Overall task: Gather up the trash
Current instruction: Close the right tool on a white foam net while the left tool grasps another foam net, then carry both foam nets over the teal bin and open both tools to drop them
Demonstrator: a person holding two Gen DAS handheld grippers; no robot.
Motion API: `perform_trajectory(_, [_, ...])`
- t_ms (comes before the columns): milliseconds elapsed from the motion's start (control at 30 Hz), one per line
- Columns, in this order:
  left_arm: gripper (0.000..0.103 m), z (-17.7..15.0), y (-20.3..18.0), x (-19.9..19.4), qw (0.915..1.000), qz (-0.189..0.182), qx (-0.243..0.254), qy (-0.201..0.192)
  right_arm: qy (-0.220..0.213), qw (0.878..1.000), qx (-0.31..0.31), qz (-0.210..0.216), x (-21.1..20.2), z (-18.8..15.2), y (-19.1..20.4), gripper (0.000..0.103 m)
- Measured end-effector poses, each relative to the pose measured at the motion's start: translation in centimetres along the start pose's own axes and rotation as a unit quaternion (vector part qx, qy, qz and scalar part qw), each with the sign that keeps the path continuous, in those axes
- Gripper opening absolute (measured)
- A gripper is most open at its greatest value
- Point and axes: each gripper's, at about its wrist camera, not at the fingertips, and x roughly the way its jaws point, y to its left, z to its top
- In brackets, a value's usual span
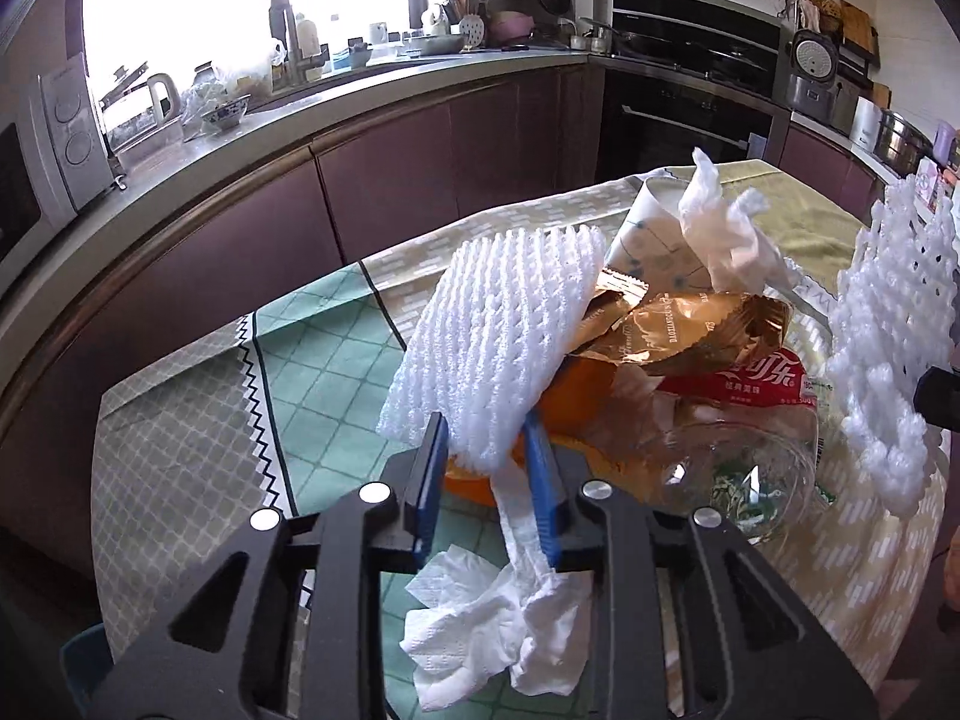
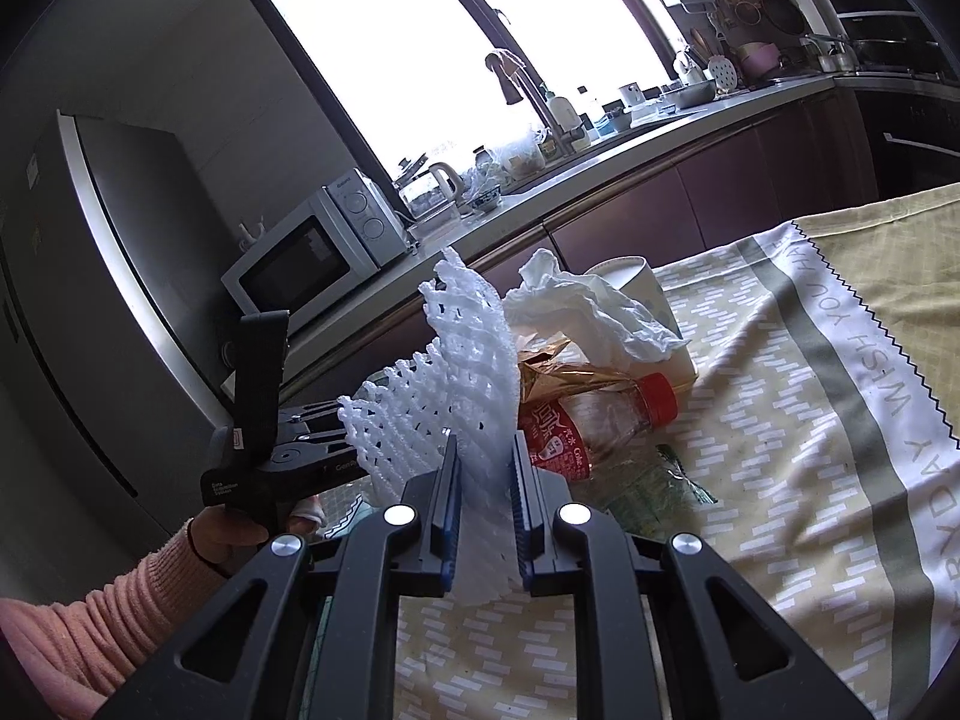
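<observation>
On the table (image 1: 180,432), spread with a patterned cloth, the trash sits in one pile ahead of both my grippers. My left gripper (image 1: 487,450) has its blue fingers (image 1: 433,468) drawn in narrow on the near corner of a white foam net (image 1: 498,336); a crumpled tissue (image 1: 498,624) also runs up between them and hangs loose below, so I cannot tell whether the pads grip the net, the tissue, or both. The net lies tilted over the left side of the pile. Beside it is a gold wrapper (image 1: 678,330), and under that a clear bottle (image 1: 744,414) with a red label, lying on its side. Behind these a paper cup (image 1: 648,240) lies tipped over with a second tissue (image 1: 720,228) draped on it. Something orange (image 1: 576,384) shows beneath the net.

My right gripper (image 2: 485,462) is closed narrow on a second foam net (image 2: 444,384), which stands up between its pads and fans out to the left. In the right wrist view the left gripper's black body (image 2: 282,456) sits just beyond that net, held by a hand (image 2: 228,531) in a pink sleeve (image 2: 102,618). The bottle's red cap (image 2: 657,396) points right, toward the cup. A kitchen counter (image 1: 336,102) runs behind the table.
</observation>
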Motion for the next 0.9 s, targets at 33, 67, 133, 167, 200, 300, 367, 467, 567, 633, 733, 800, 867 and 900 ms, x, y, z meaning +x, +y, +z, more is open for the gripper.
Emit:
perform_trajectory(33, [0.02,-0.1,0.1,-0.1,1.0,0.0,-0.004,-0.003,0.0,1.0,0.0,0.001,0.0,0.0,0.0,0.014])
perform_trajectory(67, [0.017,-0.2,0.5,-0.2,0.9999,-0.004,-0.01,-0.005,0.001,1.0,0.0,0.002,0.0,0.0,0.0,0.014])
perform_trajectory(133, [0.015,-0.2,0.9,-0.7,0.9996,-0.012,-0.022,-0.014,0.0,1.0,-0.003,0.004,-0.1,0.0,0.3,0.014])
perform_trajectory(167, [0.014,-0.2,1.2,-1.1,0.9994,-0.012,-0.027,-0.018,0.0,1.0,-0.003,0.004,-0.1,0.0,0.3,0.014])
perform_trajectory(200, [0.014,-0.3,1.5,-1.6,0.9991,-0.013,-0.033,-0.023,0.0,1.0,-0.005,0.006,-0.1,0.0,0.4,0.014])
perform_trajectory(300, [0.013,-0.4,2.3,-3.5,0.9977,-0.012,-0.052,-0.041,0.0,1.0,-0.016,0.016,0.1,0.2,1.4,0.014])
perform_trajectory(367, [0.013,-0.8,2.9,-5.5,0.9961,-0.014,-0.066,-0.057,0.0,1.0,-0.018,0.02,0.1,0.2,1.7,0.014])
perform_trajectory(467, [0.013,-1.9,3.9,-8.9,0.9931,-0.011,-0.086,-0.079,0.006,0.999,-0.033,0.034,0.5,0.2,3.1,0.014])
perform_trajectory(567, [0.013,-3.9,5.1,-12.5,0.9901,0.009,-0.102,-0.096,0.022,0.997,-0.048,0.056,1.6,0.0,4.9,0.014])
perform_trajectory(633, [0.013,-5.8,6.4,-15.2,0.9873,0.027,-0.116,-0.105,0.039,0.994,-0.06,0.077,2.8,-0.2,6.6,0.014])
perform_trajectory(733, [0.013,-9.0,8.7,-19.1,0.9816,0.058,-0.143,-0.113,0.068,0.988,-0.078,0.114,5.0,-0.6,9.3,0.014])
perform_trajectory(800, [0.013,-11.5,10.4,-21.4,0.9774,0.088,-0.157,-0.111,0.087,0.983,-0.092,0.134,6.6,-0.9,11.3,0.014])
perform_trajectory(867, [0.013,-14.0,12.0,-23.4,0.9724,0.114,-0.175,-0.104,0.109,0.977,-0.107,0.151,8.5,-1.2,13.4,0.014])
perform_trajectory(900, [0.013,-15.2,13.0,-24.1,0.9699,0.124,-0.185,-0.099,0.119,0.973,-0.112,0.161,9.5,-1.4,14.4,0.014])
